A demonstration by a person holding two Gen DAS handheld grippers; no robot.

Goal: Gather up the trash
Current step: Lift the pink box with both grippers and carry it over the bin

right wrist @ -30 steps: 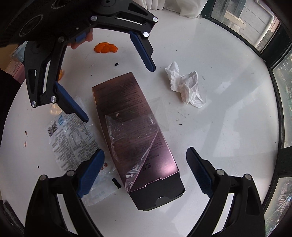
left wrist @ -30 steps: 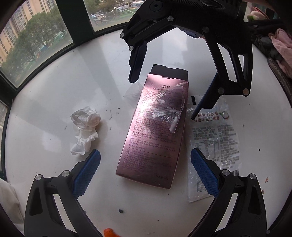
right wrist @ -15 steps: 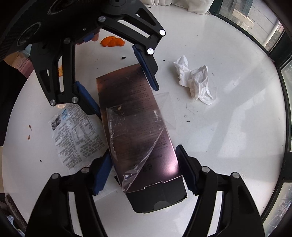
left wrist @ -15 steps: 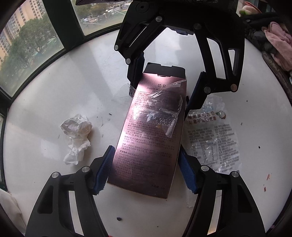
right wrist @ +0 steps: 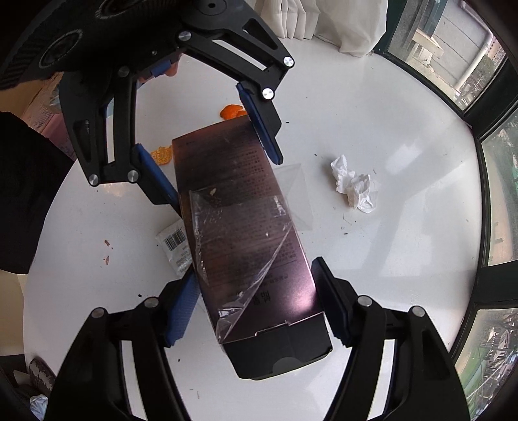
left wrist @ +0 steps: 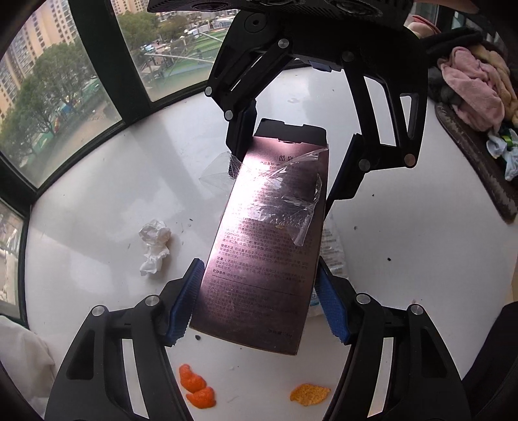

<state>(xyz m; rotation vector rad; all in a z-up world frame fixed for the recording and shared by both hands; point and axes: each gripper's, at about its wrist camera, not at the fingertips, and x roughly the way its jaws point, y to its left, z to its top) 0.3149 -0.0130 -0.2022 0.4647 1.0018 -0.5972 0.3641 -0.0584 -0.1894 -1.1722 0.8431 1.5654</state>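
A long pink-purple carton (left wrist: pixel 265 246) with loose clear film stuck on top is held off the white round table between both grippers. My left gripper (left wrist: pixel 259 301) is shut on its near end; my right gripper (right wrist: pixel 259 307) is shut on the black-flapped end (right wrist: pixel 281 353). Each gripper shows in the other's view, the right one (left wrist: pixel 291 155) and the left one (right wrist: pixel 210 162). A crumpled white tissue (left wrist: pixel 153 246) (right wrist: pixel 354 187) lies on the table. A printed plastic wrapper (right wrist: pixel 176 249) (left wrist: pixel 332 249) lies mostly hidden under the carton.
Orange peel pieces (left wrist: pixel 196 388) (left wrist: pixel 309 393) (right wrist: pixel 233 111) lie on the table (left wrist: pixel 81 210). A clear film scrap (left wrist: pixel 217 168) lies beside the carton. Dark window frames ring the table's far edge. A pile of clothes (left wrist: pixel 476 94) sits at the right, white cloth (right wrist: pixel 323 22) at the back.
Both grippers closed onto the carton's two ends, then lifted it off the table; the table and tissue now look farther away and orange peel has come into view.
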